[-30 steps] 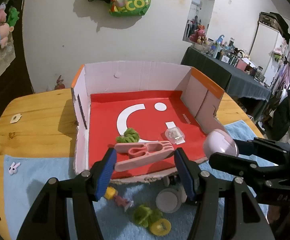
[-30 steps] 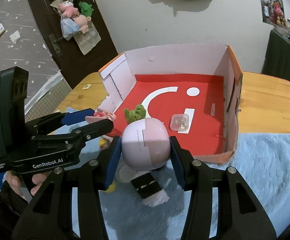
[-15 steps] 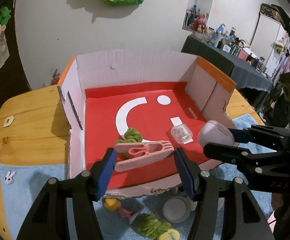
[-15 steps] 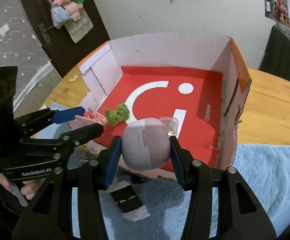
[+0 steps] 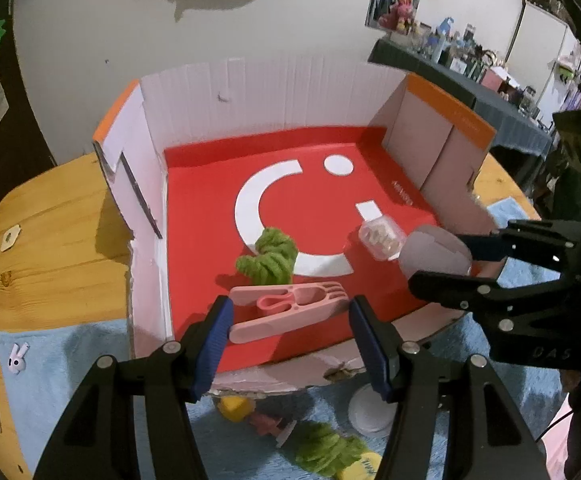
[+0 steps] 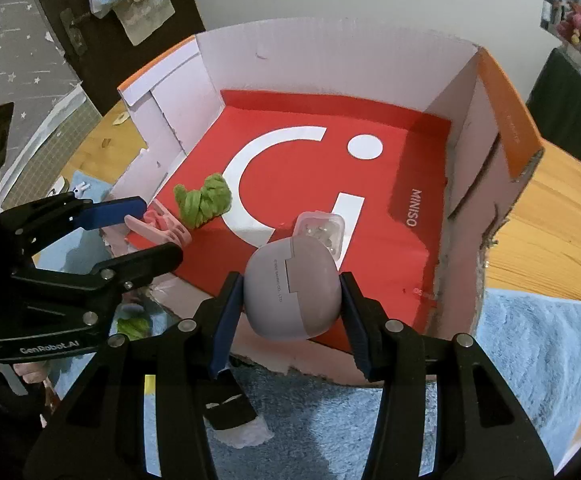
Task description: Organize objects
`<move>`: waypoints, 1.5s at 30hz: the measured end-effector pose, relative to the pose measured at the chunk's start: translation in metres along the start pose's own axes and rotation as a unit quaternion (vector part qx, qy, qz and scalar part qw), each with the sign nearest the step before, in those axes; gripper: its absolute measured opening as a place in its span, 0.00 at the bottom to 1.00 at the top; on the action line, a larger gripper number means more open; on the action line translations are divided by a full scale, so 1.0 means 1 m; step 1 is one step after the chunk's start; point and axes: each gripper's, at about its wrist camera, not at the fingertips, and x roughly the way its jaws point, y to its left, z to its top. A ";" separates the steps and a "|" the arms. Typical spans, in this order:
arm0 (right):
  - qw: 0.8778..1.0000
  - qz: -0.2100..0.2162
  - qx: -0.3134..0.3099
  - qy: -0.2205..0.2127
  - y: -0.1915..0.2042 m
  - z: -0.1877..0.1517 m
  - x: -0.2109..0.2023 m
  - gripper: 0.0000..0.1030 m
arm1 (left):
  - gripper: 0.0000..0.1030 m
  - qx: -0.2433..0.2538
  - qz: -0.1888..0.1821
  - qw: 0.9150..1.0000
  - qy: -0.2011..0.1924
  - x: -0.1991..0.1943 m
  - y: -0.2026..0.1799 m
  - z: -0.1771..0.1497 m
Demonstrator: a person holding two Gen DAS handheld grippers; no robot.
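You hold both loads over the near end of the cardboard box (image 5: 274, 96), ready to set them down. Your left gripper (image 5: 288, 314) is clamped across the ends of a pink clip (image 5: 286, 312), which lies crosswise between the blue pads (image 5: 214, 340), just in front of the green yarn bundle (image 5: 268, 260) on the red floor. Your right gripper (image 6: 290, 300) is closed on a rounded pale pink case (image 6: 292, 290), gripped at its sides, hanging just short of the small clear plastic box (image 6: 320, 230) that rests on the white stripe.

The step in hand looks like the drop-off: both items are past the torn front edge, but whether either touches the red floor cannot be told. The next move likely calls for lowering each one onto a bare patch of red, the clip clear of the yarn and the case clear of the plastic box, then parting the jaws. More small things wait on the blue towel (image 6: 530, 344) in front of the box.
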 end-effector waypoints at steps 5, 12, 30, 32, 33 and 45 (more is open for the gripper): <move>1.000 0.002 -0.004 0.024 0.002 0.002 0.010 0.45 | 0.61 0.005 -0.005 1.000 0.024 0.010 0.004 0.001; 0.999 0.005 0.005 0.039 0.001 0.006 0.021 0.45 | 0.61 0.004 0.002 0.999 0.041 0.023 0.009 0.002; 0.999 -0.038 0.031 -0.010 -0.006 -0.002 0.027 0.45 | 0.61 0.005 0.011 1.000 0.017 0.033 0.004 0.014; 0.999 -0.040 0.030 -0.016 -0.007 -0.001 0.027 0.45 | 0.61 -0.001 0.011 1.000 0.019 0.037 0.006 0.015; 0.999 -0.041 0.030 -0.017 -0.008 0.000 0.028 0.45 | 0.61 -0.005 0.013 1.000 0.019 0.039 0.008 0.016; 0.997 -0.038 0.048 -0.037 -0.016 0.008 0.033 0.45 | 0.61 -0.016 0.032 0.999 0.012 0.051 0.014 0.019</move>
